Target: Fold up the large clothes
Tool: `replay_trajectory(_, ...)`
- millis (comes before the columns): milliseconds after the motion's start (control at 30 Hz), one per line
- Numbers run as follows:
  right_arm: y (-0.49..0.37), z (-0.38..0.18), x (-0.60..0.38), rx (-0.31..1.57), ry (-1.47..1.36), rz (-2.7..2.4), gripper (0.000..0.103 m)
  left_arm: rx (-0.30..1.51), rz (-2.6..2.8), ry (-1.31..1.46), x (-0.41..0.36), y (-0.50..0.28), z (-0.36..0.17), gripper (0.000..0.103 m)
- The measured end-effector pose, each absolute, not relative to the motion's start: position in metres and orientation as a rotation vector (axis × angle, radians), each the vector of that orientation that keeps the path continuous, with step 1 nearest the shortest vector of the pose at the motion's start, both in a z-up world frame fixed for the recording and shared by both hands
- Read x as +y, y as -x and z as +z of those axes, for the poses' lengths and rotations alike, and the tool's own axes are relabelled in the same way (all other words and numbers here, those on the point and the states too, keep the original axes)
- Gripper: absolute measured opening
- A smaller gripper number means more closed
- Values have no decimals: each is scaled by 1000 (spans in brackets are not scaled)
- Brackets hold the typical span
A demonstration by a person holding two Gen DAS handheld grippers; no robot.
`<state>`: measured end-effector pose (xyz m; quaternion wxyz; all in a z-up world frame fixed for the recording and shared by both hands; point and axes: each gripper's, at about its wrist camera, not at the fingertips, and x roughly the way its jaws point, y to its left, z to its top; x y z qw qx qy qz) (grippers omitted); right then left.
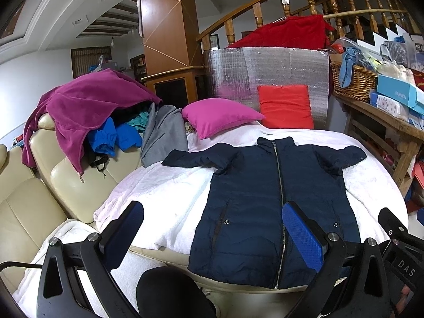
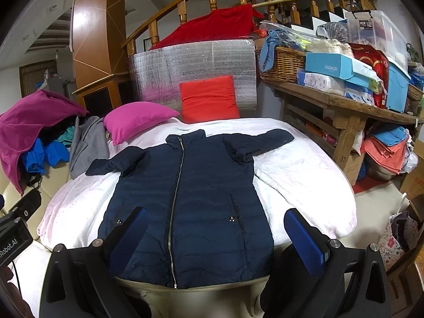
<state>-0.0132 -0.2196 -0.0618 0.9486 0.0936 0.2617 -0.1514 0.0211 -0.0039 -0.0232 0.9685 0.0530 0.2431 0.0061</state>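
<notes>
Both wrist views over jacket (image 1: 265, 198)

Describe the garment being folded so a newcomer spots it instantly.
Find the white blanket covering the wide surface in the middle. The navy jacket lies flat on it, front up, sleeves spread, silver zipper closed. Unlike the clothes pile on the sofa, it is laid out alone and dark.
</notes>
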Motion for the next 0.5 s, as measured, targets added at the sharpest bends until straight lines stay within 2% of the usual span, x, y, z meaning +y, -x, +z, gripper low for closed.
replay_trajectory(500, 12, -60, -222, 532, -186, -313, 103, 495, 10, -109, -6, -22, -24, 103)
